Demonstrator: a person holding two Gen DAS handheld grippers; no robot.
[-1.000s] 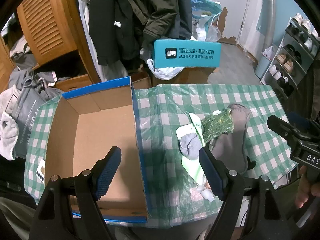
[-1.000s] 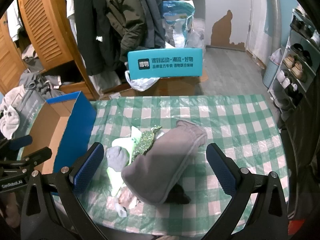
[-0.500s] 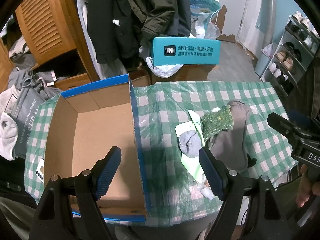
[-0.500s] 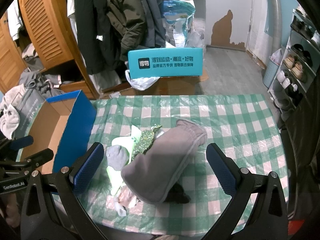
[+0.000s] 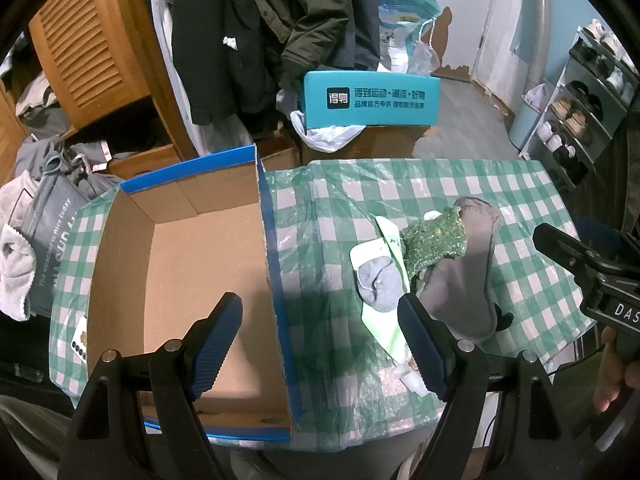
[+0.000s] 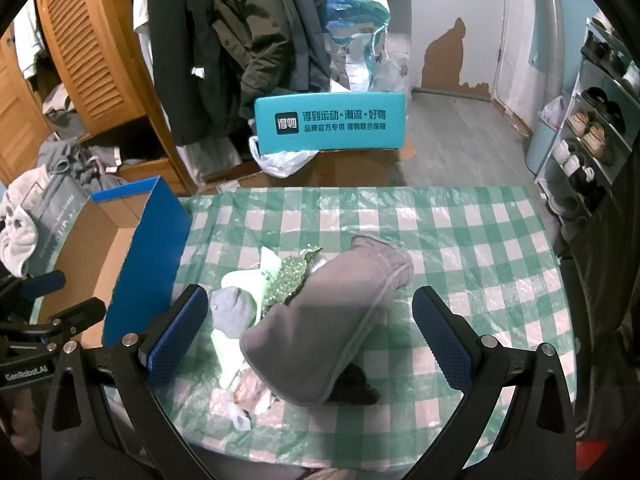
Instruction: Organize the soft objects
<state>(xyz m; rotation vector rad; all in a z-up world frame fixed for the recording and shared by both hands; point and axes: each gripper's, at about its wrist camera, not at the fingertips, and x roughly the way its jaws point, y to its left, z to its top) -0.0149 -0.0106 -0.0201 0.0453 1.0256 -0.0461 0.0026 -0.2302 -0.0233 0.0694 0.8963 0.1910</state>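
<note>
left gripper point(image 5: 320, 340): fingers apart, nothing held, over box point(image 5: 192, 280) edge | right gripper point(image 6: 308, 336): fingers apart, nothing held, over pile | pile on checked cloth point(image 6: 460, 248), right of box: grey pouch point(image 6: 332, 320), green sequin piece point(image 6: 290, 280), grey sock point(image 6: 232, 308) | box inside bare

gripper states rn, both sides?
left gripper: open, holding nothing.
right gripper: open, holding nothing, above the grey mitten.

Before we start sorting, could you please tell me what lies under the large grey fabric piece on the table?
The large grey fabric piece overlaps a green sequinned item and something dark at its near end; pale packaging lies alongside. How far these extend underneath is hidden.
</note>
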